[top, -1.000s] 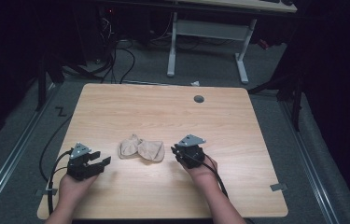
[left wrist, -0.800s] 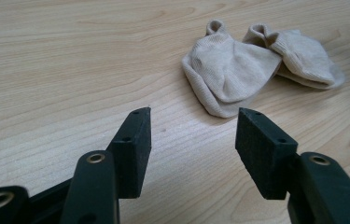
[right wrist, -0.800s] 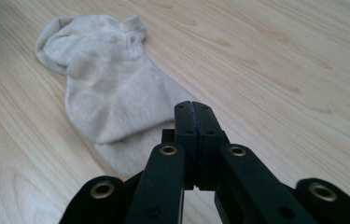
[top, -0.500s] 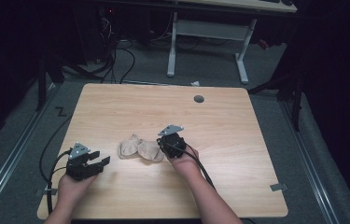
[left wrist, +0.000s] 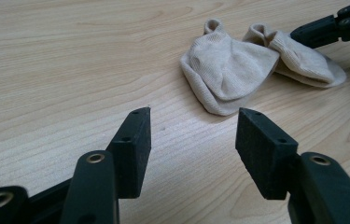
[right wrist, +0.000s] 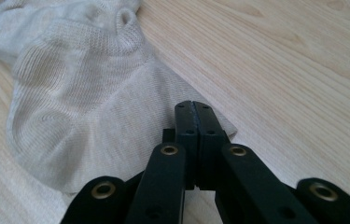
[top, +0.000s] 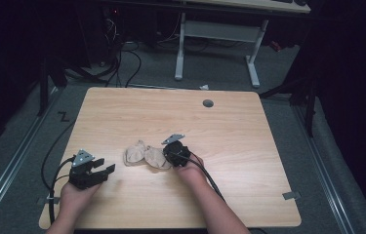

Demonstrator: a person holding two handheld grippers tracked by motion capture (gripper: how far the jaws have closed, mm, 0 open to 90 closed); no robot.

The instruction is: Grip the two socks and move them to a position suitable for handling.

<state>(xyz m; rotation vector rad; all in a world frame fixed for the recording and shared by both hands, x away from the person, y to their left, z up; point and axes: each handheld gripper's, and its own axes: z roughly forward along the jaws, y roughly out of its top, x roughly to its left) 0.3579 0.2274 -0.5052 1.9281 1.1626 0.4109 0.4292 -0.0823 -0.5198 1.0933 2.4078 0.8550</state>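
- At the near edge of the surface (top: 249, 146) in the high view, the person's two forearms come in from 6 o'clock, one hand on each gripper.
- The left gripper (top: 103, 170) sits at about 8 o'clock on the surface, its jaws spread wide apart with bare wood between them; it holds nothing.
- In the left gripper view the left gripper (left wrist: 192, 135) points toward the socks, which lie ahead at 1 o'clock, well apart from its tips.
- The right gripper (top: 170, 155) lies just past the middle of the near half, its jaws pressed together. In the right gripper view the right gripper (right wrist: 195, 109) rests over the edge of the near sock (right wrist: 84, 107); whether fabric is pinched between the tips I cannot tell.
- Two beige ankle socks lie side by side, overlapping: the left sock (top: 134, 153) and the right sock (top: 155, 158), the second touching the right gripper.
- Farther off, at 12 o'clock near the far edge, is a round cable hole (top: 208, 103).
- Beyond the surface, a white desk frame (top: 217, 31) stands on the grey floor (top: 219, 73).
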